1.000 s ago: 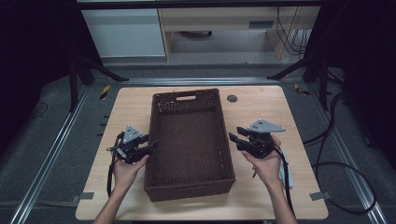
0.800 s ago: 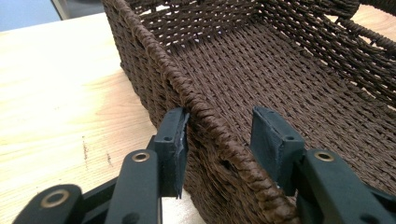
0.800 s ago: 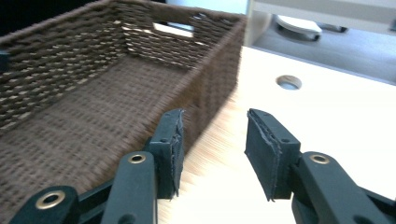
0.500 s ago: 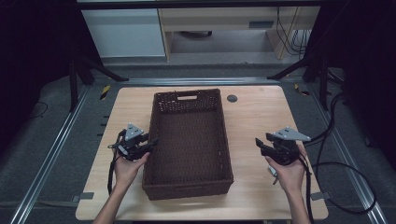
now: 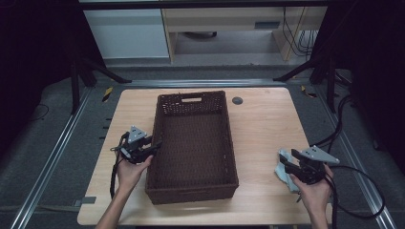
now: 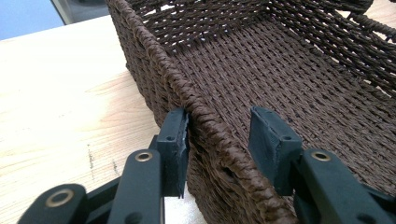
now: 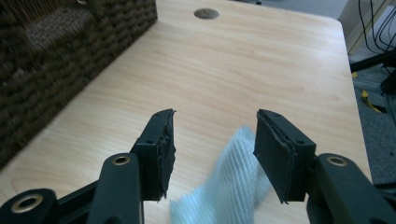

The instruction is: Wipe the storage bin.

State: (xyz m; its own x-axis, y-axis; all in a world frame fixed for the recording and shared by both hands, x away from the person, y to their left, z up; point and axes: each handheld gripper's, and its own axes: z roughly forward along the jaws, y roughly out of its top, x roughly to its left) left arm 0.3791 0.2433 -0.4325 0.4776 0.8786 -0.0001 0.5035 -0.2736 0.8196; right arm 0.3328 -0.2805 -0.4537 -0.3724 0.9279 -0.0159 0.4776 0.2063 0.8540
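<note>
While our left gripper [image 5: 155, 145] is straddling the near-left rim of the brown woven basket [image 5: 191, 143], we are bringing our right gripper [image 5: 285, 167] down over the pale blue cloth [image 5: 282, 168] lying near the right edge of the wooden table [image 5: 262, 119]. In the left gripper view, one pad [image 6: 177, 140] is touching the outside of the rim while the other is standing clear inside, so the jaws are bracketing the wall rather than squeezing it. In the right gripper view, the jaws have just been opening and are now standing apart, with the cloth [image 7: 229, 186] lying between and below them, not yet pinched.

We are judging this as the reach for the cloth, with the basket being steadied as the likely place for it. Next we are needing to lower the right jaws onto a raised fold and close on it, then lift high enough to clear the basket's right wall.

Open tabletop is lying between the cloth and the basket, so the carry looks unobstructed. Because the cloth is sitting close to the table's right edge, we are taking care not to nudge it outward. The trailing cable behind the right hand is also worth watching.
</note>
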